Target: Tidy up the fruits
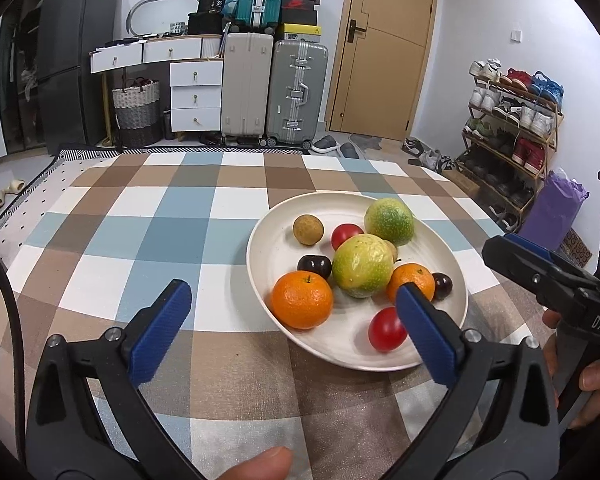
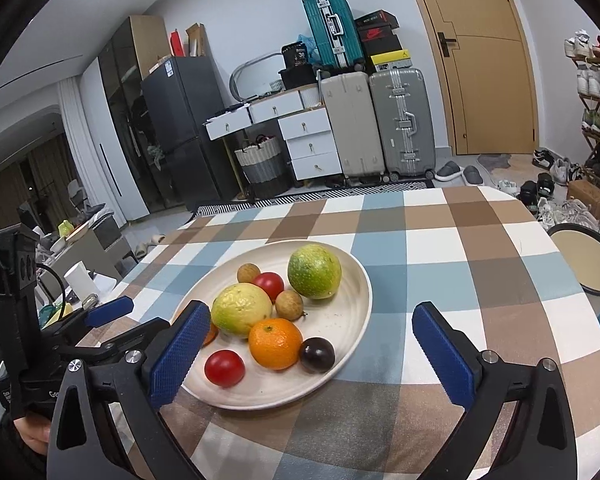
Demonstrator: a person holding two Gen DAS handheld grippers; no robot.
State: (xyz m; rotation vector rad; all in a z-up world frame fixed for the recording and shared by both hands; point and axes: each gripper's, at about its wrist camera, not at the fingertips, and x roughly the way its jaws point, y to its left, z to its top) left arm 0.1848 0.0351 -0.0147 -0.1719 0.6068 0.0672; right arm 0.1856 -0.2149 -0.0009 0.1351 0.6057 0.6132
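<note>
A cream plate (image 1: 268, 256) (image 2: 352, 316) on the checked tablecloth holds two green-yellow fruits (image 1: 362, 266) (image 2: 314, 271), two oranges (image 1: 302, 299) (image 2: 275, 343), two red tomatoes (image 1: 386, 329) (image 2: 225, 367), dark plums (image 1: 314, 265) (image 2: 317, 354) and brown longans (image 1: 308, 230) (image 2: 289, 304). My left gripper (image 1: 292, 304) is open and empty, its jaws wide apart at the plate's near edge. My right gripper (image 2: 312, 332) is open and empty, just short of the plate. The right gripper also shows at the right of the left wrist view (image 1: 540, 268).
The checked tablecloth (image 1: 160, 220) covers the table. A round stool (image 2: 582, 260) stands past the table's right edge. Suitcases (image 1: 276, 92), white drawers (image 1: 196, 96), a door (image 1: 384, 48) and a shoe rack (image 1: 512, 128) stand beyond the table.
</note>
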